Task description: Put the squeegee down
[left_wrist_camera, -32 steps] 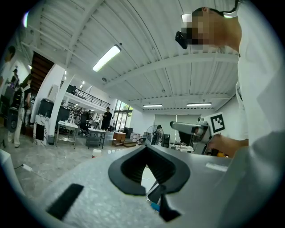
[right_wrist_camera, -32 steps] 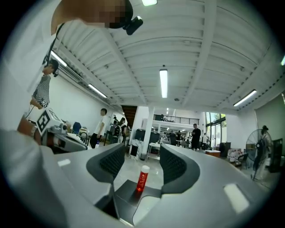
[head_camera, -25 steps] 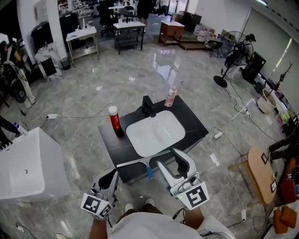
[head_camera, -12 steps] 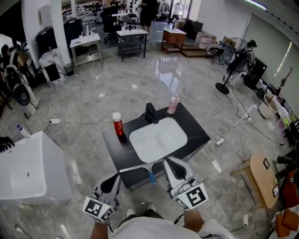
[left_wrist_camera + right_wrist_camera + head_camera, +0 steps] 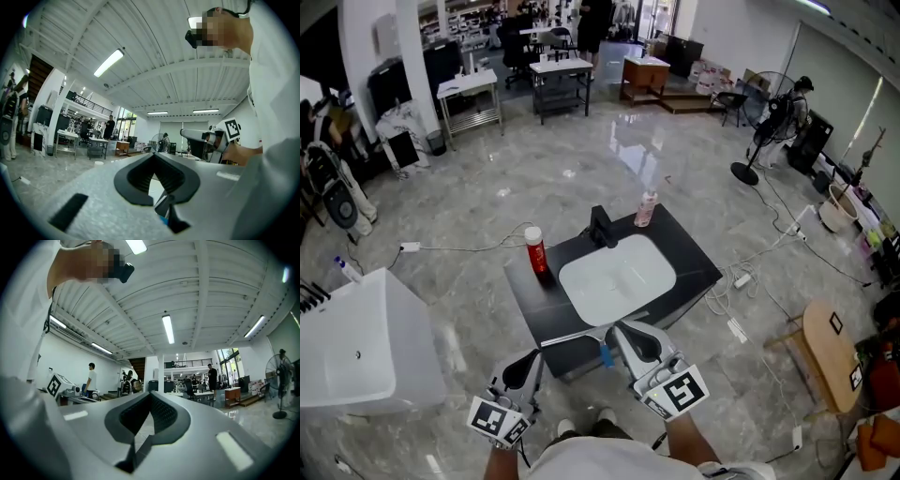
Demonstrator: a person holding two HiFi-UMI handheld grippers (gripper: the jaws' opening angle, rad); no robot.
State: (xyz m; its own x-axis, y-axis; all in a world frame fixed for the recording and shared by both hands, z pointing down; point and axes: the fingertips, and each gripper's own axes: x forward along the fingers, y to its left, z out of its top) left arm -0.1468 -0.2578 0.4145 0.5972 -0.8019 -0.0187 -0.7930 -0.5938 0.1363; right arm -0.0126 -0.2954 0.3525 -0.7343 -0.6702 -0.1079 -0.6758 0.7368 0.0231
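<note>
Since a second earlier the right gripper (image 5: 616,329) had slid toward 9 o'clock. Its fingers (image 5: 117,427), then spread wide, had drawn together. The squeegee had not shifted on the surface. In the right gripper view the grey fingers met at their tips, and their black ribbed pads framed a diamond-shaped gap with only floor beyond. The left gripper (image 5: 533,357) hung at 7 o'clock, its fingers (image 5: 108,197) likewise touching at the tips and gripping nothing. A sliver of blue showed low in their gap.

The long, thin, silver-bladed squeegee (image 5: 577,336) lay along the near edge of the matte black rectangular surface (image 5: 530,300). Its long axis ran from 8 to 2 o'clock. Its short blue handle (image 5: 603,355) pointed toward 6 o'clock, out past that edge and just beside the right gripper's tips.

Beyond it sat a smooth white rounded basin (image 5: 617,278) with a blocky black tap (image 5: 600,227) at its 12 o'clock. A red cylindrical bottle (image 5: 535,253) with a white cap stood at 9 o'clock and a slim pink bottle (image 5: 646,211) at 1 o'clock. Glossy grey marble floor (image 5: 581,159) lay all round.
</note>
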